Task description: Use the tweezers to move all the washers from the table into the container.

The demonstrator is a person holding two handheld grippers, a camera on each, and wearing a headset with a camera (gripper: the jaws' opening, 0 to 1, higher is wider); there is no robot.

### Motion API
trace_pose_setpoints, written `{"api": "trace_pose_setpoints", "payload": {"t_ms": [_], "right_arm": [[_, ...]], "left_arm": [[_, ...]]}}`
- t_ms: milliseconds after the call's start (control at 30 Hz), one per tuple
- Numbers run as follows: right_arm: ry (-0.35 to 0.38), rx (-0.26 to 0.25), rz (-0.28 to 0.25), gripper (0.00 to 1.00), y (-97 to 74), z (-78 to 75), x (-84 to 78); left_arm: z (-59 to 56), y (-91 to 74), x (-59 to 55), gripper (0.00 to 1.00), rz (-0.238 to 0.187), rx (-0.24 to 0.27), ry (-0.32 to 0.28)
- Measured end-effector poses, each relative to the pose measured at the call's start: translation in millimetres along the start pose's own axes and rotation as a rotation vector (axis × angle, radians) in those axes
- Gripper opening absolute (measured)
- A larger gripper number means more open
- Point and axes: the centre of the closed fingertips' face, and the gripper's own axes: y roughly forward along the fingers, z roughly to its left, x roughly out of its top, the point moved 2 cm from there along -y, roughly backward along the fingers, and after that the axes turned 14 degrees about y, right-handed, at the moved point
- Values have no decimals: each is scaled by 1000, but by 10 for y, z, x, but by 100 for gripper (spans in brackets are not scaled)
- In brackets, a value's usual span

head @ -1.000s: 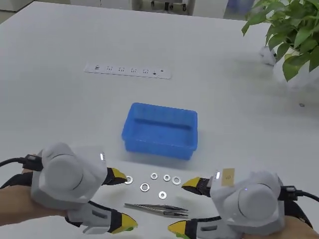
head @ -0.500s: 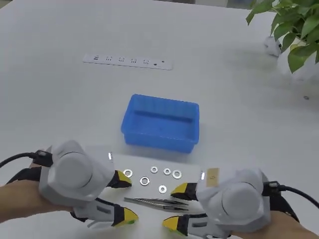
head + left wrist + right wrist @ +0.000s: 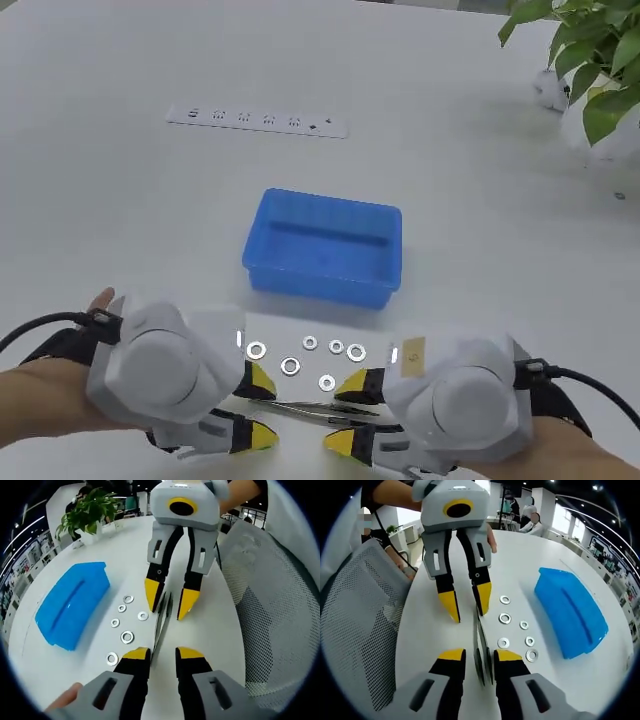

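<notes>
L gripper (image 3: pixel 260 407) & R gripper (image 3: pixel 345 413) both sit part-open astride the tweezers (image 3: pixel 315 410), flat on the desk (image 3: pixel 120 220) w/ washers (image 3: pixel 290 367) just beside, short of the bin (image 3: pixel 322 247); pinch off-centre and they'll prob skid into the washers.

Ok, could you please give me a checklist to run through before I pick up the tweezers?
1. Tweezers lying flat on the table: ok.
2. Right gripper open, jaws either side of the tweezers: ok.
3. Left gripper open, at the tweezers' other end: ok.
4. Six washers on the table, none between the jaws: ok.
5. Blue container upright and empty: ok.
6. Which end of the tweezers holds the tips: cannot tell.
</notes>
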Motion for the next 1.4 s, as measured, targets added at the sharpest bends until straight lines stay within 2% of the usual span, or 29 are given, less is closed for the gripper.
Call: {"api": "trace_pose_setpoints", "payload": {"t_ms": [167,267,367,467,533,600,633,733,867,1000,1133,1200,1300,1400], "right_arm": [[-3,1,6,18,9,5,5],[-32,5,26,14,9,13,5],[-59,12,31,12,11,12,14],[-51,9,36,11,13,13,17],[-53,6,38,11,15,14,17],[-55,4,42,10,14,17,18],[-62,3,45,10,15,18,20],[-60,0,49,10,16,23,19],[-55,0,47,10,14,26,16],[-80,1,41,8,13,30,15],[-90,9,39,8,13,62,14],[-98,13,38,8,16,78,14],[-91,25,21,8,4,123,43],[-101,22,-1,7,-40,157,104]], "left_arm": [[31,6,-1,22,9,-9,-3],[44,1,-5,21,10,-20,-18],[18,-8,-14,21,20,-30,15],[30,-2,-8,19,34,-36,33],[45,0,-12,15,39,-37,39],[72,1,-22,7,47,-28,67],[54,5,-11,7,42,-43,71],[53,-2,-12,7,53,-47,98],[45,-4,-4,7,60,-47,103],[9,-12,7,6,71,-53,127],[6,-66,23,6,65,-54,84],[-7,-107,43,6,62,-56,84],[-39,-144,44,6,78,-61,101],[-43,-176,32,6,102,-41,99]]}}
